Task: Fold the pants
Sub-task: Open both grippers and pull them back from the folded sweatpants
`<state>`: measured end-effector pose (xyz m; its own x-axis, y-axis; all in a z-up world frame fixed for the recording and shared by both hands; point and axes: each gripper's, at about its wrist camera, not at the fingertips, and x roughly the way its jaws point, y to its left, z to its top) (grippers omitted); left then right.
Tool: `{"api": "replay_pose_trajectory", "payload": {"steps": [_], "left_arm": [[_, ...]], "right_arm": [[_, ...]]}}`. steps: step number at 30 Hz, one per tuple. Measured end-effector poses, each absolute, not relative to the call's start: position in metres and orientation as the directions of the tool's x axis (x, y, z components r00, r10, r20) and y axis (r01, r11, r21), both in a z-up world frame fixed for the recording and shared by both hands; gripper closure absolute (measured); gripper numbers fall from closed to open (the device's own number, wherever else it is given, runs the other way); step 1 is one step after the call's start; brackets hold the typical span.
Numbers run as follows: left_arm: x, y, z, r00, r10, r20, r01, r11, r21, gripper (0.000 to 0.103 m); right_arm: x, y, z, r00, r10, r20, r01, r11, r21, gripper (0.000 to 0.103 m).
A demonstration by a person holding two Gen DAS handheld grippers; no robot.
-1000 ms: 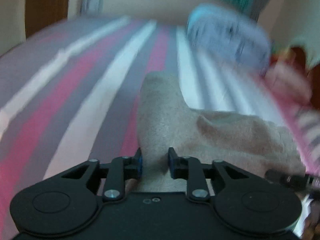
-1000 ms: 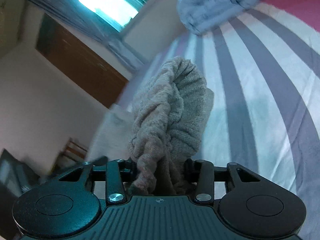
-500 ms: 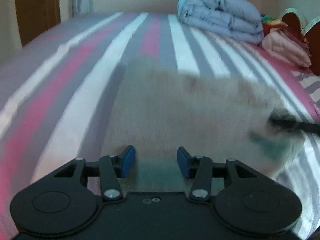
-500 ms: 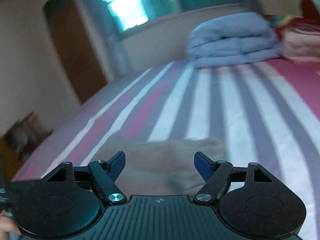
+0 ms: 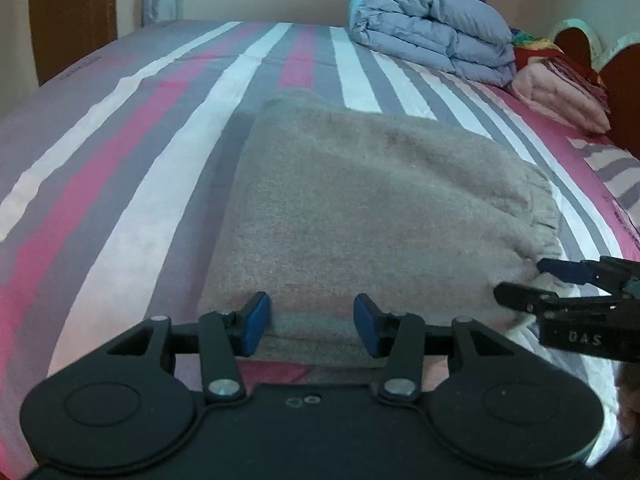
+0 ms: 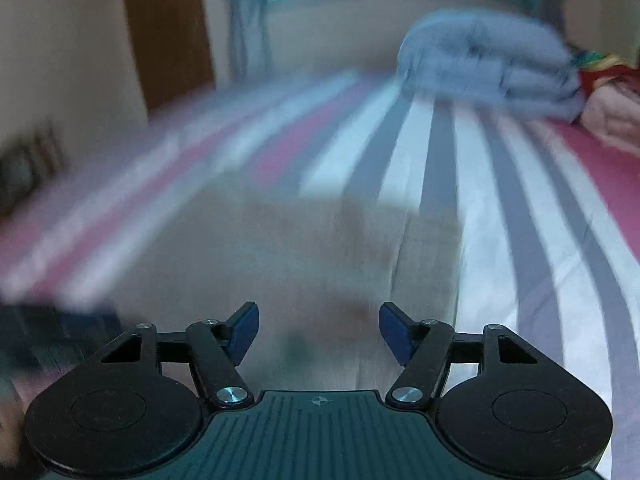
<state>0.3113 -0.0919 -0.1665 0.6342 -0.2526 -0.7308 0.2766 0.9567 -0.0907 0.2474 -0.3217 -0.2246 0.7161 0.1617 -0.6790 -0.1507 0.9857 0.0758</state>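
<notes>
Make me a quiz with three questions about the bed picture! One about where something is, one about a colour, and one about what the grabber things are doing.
1. Where is the rolled-up blue quilt?
A. at the far end of the bed, beyond the pants
B. on top of the pants
C. on the floor

2. What colour are the folded pants?
A. bright green
B. grey-brown
C. black

3. What is the left gripper doing?
A. pinching the quilt
B. squeezing shut on the pants
C. open, holding nothing

Answers:
1. A, the quilt sits on the striped bedsheet far behind the pants.
2. B, the fuzzy cloth looks grey-brown in both views.
3. C, its blue pads stand apart with the pants lying flat beyond them; the right gripper is open too.
</notes>
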Motion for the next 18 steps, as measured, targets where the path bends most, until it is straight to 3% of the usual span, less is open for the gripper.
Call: {"api": "replay_pose_trajectory", "payload": {"steps": [3,6,8,10,12,18], "left_arm": [[0.302,-0.085,-0.152,0.636,-0.267,-0.724,0.271,0.956,-0.114,0.061],[0.287,-0.075,-0.135,0.653,-0.280,-0.704,0.246,0.957,-0.152,0.041],[0.274,-0.076,-0.127,0.663,-0.288,-0.691,0.259,0.954,-0.149,0.040],[0.263,-0.077,-0.119,0.657,-0.286,-0.698,0.264,0.954,-0.142,0.037],[0.252,-0.077,-0.111,0.648,-0.296,-0.702,0.259,0.952,-0.162,0.034],[0.201,-0.083,-0.078,0.684,-0.270,-0.678,0.263,0.958,-0.116,0.015]], "right_arm": [[0.240,-0.327,-0.223,0.739,0.129,-0.661,-0.106,0.992,0.075,0.036],[0.228,-0.329,-0.195,0.770,0.107,-0.629,-0.070,0.994,0.083,0.032],[0.211,-0.341,-0.176,0.811,0.121,-0.573,-0.025,0.985,0.173,0.002],[0.192,-0.347,-0.161,0.829,0.124,-0.546,0.016,0.969,0.246,0.000],[0.190,-0.349,-0.150,0.806,0.136,-0.576,0.042,0.958,0.285,0.000],[0.117,-0.355,-0.119,0.825,0.174,-0.538,0.097,0.894,0.438,0.000]]}}
